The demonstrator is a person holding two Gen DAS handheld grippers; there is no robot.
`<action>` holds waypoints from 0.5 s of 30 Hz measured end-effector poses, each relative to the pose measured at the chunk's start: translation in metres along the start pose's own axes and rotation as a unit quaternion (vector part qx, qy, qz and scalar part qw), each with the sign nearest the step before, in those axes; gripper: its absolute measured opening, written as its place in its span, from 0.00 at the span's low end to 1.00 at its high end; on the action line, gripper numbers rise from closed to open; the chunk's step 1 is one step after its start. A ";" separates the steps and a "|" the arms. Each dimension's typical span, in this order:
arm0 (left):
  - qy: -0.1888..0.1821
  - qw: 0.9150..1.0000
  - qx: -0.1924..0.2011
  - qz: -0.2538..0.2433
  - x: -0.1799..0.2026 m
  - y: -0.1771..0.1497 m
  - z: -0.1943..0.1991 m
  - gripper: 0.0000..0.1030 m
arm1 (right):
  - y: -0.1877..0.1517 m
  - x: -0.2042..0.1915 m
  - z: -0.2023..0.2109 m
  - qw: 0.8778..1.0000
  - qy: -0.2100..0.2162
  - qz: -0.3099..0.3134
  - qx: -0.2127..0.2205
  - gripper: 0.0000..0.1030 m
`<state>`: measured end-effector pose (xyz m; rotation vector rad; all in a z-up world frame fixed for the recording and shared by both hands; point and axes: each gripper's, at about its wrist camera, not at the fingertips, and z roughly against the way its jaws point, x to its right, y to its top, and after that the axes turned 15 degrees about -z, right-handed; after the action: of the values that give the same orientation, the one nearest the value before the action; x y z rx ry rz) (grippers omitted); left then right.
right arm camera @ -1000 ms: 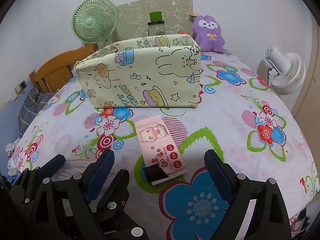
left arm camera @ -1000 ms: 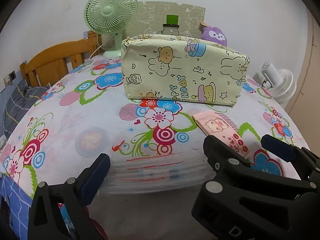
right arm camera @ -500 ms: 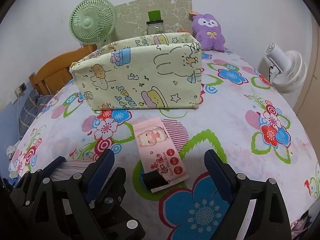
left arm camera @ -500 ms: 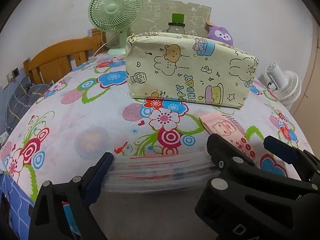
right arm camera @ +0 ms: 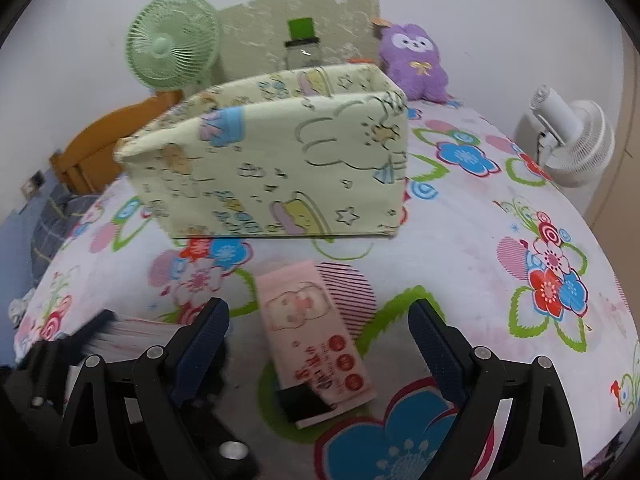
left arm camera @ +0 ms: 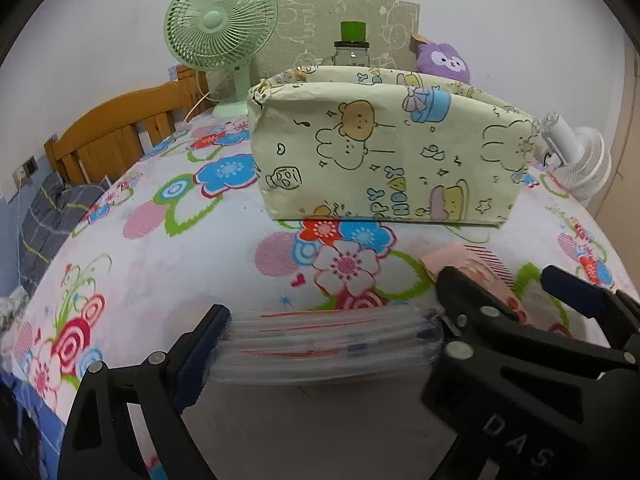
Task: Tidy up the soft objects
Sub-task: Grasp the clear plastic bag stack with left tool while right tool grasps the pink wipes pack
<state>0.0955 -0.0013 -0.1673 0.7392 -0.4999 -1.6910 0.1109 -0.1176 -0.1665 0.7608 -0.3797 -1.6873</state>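
A clear plastic pack with red lines (left arm camera: 328,336) lies crosswise between the pads of my left gripper (left arm camera: 328,330), and the pads press on its two ends. The pack's right end is hidden behind the right gripper's black finger. My right gripper (right arm camera: 320,314) is open astride a pink tissue pack (right arm camera: 308,320) on the floral cloth, with both pads well apart from it. In the left wrist view the right gripper (left arm camera: 512,288) shows over the tissue pack (left arm camera: 452,256). Beyond both stands a cream cartoon-print box (left arm camera: 380,152) (right arm camera: 280,168), open at the top. A purple plush (right arm camera: 416,64) sits behind it.
A green fan (left arm camera: 220,28), a jar with a green lid (left arm camera: 352,48) and a cardboard sheet stand behind the box. A white fan (right arm camera: 568,136) is off the right edge. A wooden headboard (left arm camera: 112,140) and dark bedding lie at the left.
Both grippers have moved forward, so the box looms larger. The left jaws have narrowed onto the clear pack. The right jaws stay wide over the tissue pack.
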 end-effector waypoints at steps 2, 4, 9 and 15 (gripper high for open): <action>-0.002 1.000 -0.004 -0.005 -0.001 0.003 -0.003 0.92 | 0.001 0.001 -0.003 1.000 0.000 -0.003 0.000 0.90; -0.006 1.000 -0.009 -0.010 0.000 0.003 -0.005 0.92 | 0.002 0.000 -0.006 1.000 0.004 -0.002 -0.005 0.87; -0.022 0.999 -0.019 -0.030 0.002 0.006 -0.007 0.92 | 0.003 -0.003 -0.012 1.000 0.003 0.005 -0.017 0.78; -0.046 0.998 -0.022 -0.046 0.006 0.005 -0.006 0.92 | 0.004 -0.006 -0.014 0.999 -0.011 0.028 -0.022 0.68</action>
<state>0.1021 -0.0085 -0.1696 0.6637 -0.4967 -1.8228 0.1234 -0.1105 -0.1725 0.6948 -0.3751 -1.6479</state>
